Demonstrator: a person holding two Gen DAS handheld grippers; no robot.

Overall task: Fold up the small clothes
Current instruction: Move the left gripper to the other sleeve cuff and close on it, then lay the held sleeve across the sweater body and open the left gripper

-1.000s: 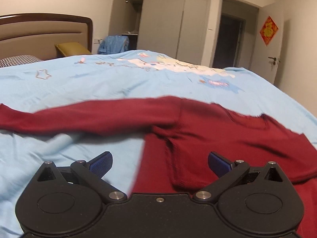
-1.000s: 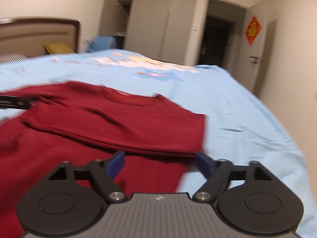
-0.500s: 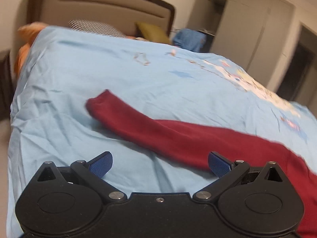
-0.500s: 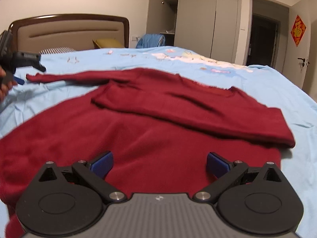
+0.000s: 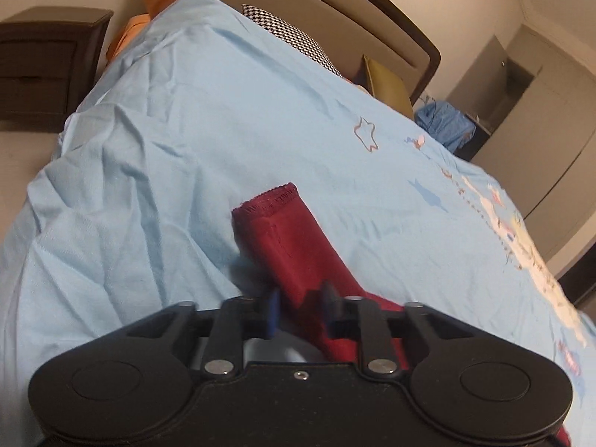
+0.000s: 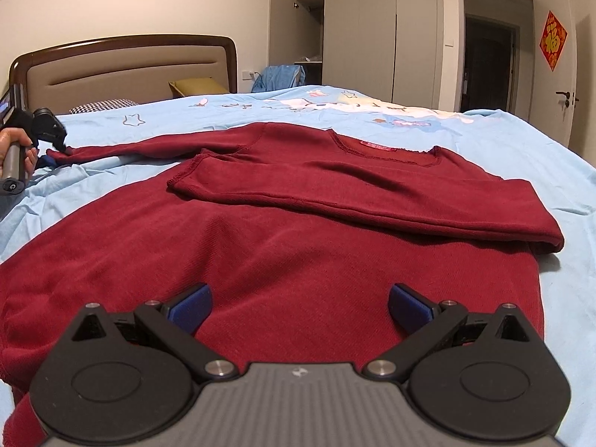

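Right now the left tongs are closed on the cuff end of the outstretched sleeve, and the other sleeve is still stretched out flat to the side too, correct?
Not quite. The left tongs are closed on the outstretched sleeve near its cuff, but the other sleeve is not stretched out: the right wrist view shows it already folded across the chest of the sweater. The right tongs are open above the hem.

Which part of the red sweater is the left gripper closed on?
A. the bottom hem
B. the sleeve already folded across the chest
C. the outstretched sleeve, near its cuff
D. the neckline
C: the left gripper pinches the outstretched sleeve just behind its cuff, out on the blue bedspread.
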